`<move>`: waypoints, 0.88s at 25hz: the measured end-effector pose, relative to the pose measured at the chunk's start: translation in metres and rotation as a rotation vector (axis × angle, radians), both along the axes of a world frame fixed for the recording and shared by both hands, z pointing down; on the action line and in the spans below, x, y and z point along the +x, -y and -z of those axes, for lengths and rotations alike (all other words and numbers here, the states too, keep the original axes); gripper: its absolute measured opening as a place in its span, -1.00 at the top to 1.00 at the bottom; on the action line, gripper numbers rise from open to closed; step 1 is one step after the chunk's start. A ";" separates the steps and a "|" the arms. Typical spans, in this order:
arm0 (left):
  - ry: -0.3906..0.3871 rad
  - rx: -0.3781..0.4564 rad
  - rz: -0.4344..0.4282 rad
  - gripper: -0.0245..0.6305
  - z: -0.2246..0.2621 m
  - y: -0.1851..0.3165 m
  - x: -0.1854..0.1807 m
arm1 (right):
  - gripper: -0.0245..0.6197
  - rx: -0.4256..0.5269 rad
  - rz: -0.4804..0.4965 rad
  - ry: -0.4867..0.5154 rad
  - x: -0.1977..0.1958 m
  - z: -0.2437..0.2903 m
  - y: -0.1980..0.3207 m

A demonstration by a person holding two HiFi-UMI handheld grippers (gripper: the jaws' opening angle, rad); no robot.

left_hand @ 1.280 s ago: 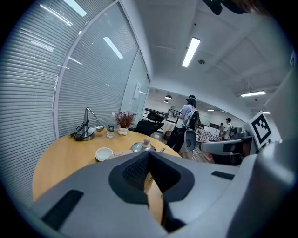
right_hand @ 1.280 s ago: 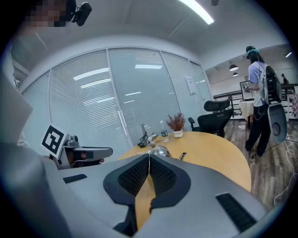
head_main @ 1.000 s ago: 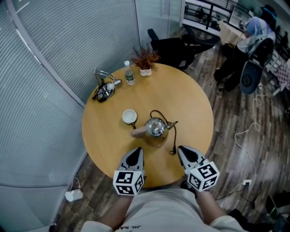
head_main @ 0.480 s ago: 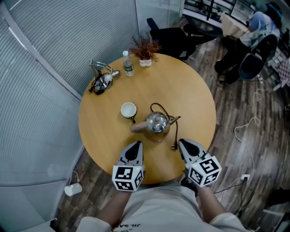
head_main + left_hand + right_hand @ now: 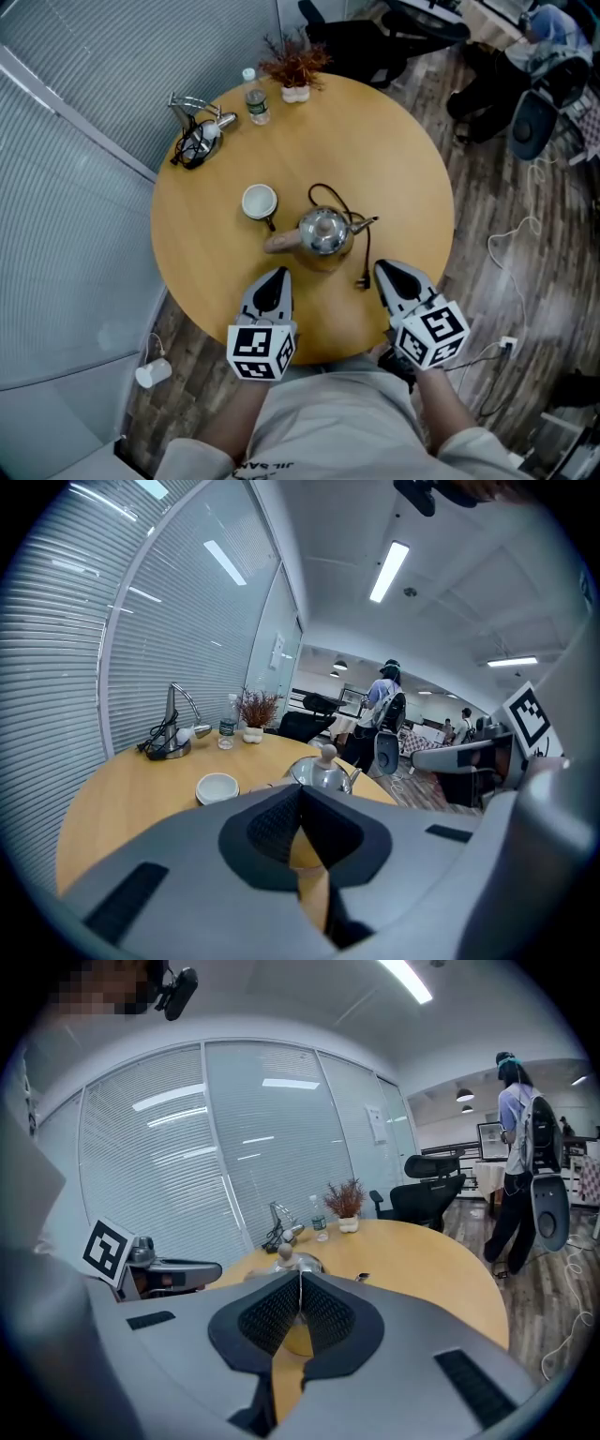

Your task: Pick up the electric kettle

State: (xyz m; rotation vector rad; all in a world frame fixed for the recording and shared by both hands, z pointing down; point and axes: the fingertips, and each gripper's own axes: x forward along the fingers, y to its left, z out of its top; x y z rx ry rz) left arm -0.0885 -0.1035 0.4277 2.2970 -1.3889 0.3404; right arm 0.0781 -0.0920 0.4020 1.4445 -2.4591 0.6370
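The electric kettle (image 5: 323, 232) stands near the middle of the round wooden counter (image 5: 398, 141). A white cup (image 5: 259, 201) sits just beside it, and its black cord (image 5: 326, 192) loops behind. The left claw (image 5: 273, 277) and the right claw (image 5: 384, 270) hover over the counter's near edge, one to each side of the kettle and apart from it. Each claw's jaws are pressed together with nothing between them. A potted plant (image 5: 293, 70), a bottle (image 5: 253, 106) and a desk lamp (image 5: 192, 139) sit at the far edge.
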 end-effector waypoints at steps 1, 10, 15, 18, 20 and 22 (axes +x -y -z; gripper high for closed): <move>0.004 -0.002 0.001 0.92 -0.002 0.001 0.000 | 0.82 -0.004 -0.002 -0.001 0.001 -0.002 0.001; 0.020 -0.040 0.018 0.91 -0.027 0.003 -0.007 | 0.82 -0.041 -0.006 0.006 0.000 -0.023 0.012; 0.033 -0.063 0.030 0.91 -0.039 0.003 -0.011 | 0.82 -0.065 0.011 -0.004 -0.001 -0.034 0.013; 0.041 -0.068 0.041 0.89 -0.046 0.006 -0.016 | 0.82 -0.078 0.014 -0.010 -0.001 -0.042 0.015; 0.037 -0.072 0.047 0.84 -0.050 0.009 -0.017 | 0.82 -0.085 0.015 -0.010 -0.001 -0.046 0.017; 0.033 -0.074 0.050 0.78 -0.052 0.012 -0.018 | 0.82 -0.090 0.017 -0.008 -0.003 -0.048 0.019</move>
